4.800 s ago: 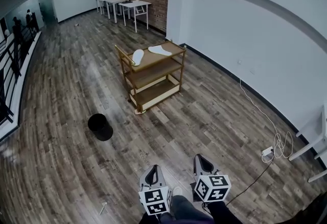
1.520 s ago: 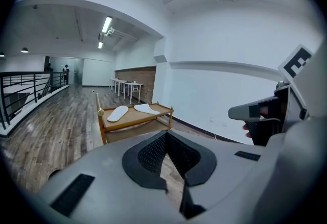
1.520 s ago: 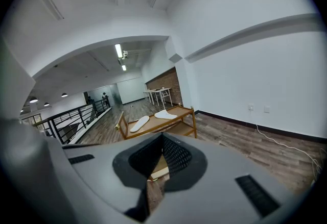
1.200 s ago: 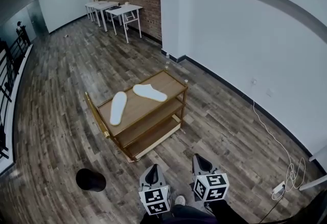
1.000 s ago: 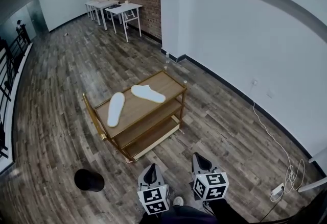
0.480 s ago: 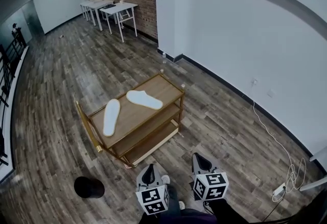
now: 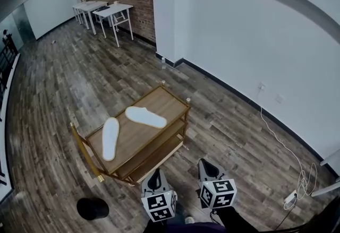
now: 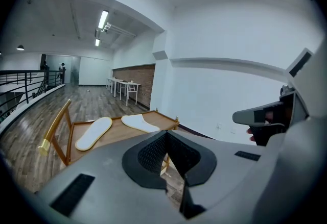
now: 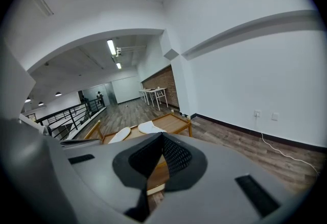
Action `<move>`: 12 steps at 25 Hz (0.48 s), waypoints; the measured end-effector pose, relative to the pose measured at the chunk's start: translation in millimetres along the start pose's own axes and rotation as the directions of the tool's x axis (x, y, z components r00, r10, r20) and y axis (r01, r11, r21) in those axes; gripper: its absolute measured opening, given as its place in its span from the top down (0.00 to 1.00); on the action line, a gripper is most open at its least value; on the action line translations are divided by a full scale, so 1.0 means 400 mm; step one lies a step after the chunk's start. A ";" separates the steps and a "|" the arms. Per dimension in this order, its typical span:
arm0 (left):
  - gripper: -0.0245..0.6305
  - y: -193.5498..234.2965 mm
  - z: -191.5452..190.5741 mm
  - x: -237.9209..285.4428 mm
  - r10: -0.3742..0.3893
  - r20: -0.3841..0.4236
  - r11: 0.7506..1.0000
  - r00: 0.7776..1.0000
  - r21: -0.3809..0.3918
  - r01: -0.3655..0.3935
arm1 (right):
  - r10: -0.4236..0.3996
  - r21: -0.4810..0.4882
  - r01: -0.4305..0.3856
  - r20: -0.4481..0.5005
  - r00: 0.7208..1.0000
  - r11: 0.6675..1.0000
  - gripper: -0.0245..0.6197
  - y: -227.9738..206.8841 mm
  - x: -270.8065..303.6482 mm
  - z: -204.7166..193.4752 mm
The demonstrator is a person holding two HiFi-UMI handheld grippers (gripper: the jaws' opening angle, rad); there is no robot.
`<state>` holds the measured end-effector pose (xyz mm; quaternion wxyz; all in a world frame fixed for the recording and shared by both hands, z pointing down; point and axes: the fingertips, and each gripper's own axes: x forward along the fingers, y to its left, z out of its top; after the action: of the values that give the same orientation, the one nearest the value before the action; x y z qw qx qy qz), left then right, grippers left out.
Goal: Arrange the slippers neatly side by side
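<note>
So, left slipper point(image 7: 110, 138) & far slipper point(image 7: 145, 117) lie on wooden cart point(image 7: 169, 104) top, apart & angled, not yet paired; left gripper point(image 7: 154, 179) & right gripper point(image 7: 205, 167) hang low by the body, short of cart, jaws pinched together on nothing; prob. idle since nothing's within reach.

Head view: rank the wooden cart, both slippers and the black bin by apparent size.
1. wooden cart, clearly largest.
2. left slipper and right slipper, alike.
3. black bin, roughly equal to them: shorter but rounder.
</note>
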<state>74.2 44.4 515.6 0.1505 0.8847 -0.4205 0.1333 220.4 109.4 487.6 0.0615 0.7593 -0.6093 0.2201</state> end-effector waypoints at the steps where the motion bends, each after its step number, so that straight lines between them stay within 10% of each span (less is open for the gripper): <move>1: 0.96 0.005 0.007 0.017 -0.004 -0.001 1.000 1.000 -0.001 0.004 | -0.002 0.001 0.002 -0.002 1.000 1.000 0.96 -0.001 0.017 0.006; 12: 0.96 0.115 0.053 0.164 0.011 -0.023 0.999 1.000 -0.031 -0.012 | 0.027 -0.024 -0.028 -0.028 0.999 0.999 0.96 0.054 0.216 0.077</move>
<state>80.7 -37.6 527.0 0.1681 0.8783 -0.4260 0.1376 221.7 15.4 491.6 0.0759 0.7470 -0.6213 0.2241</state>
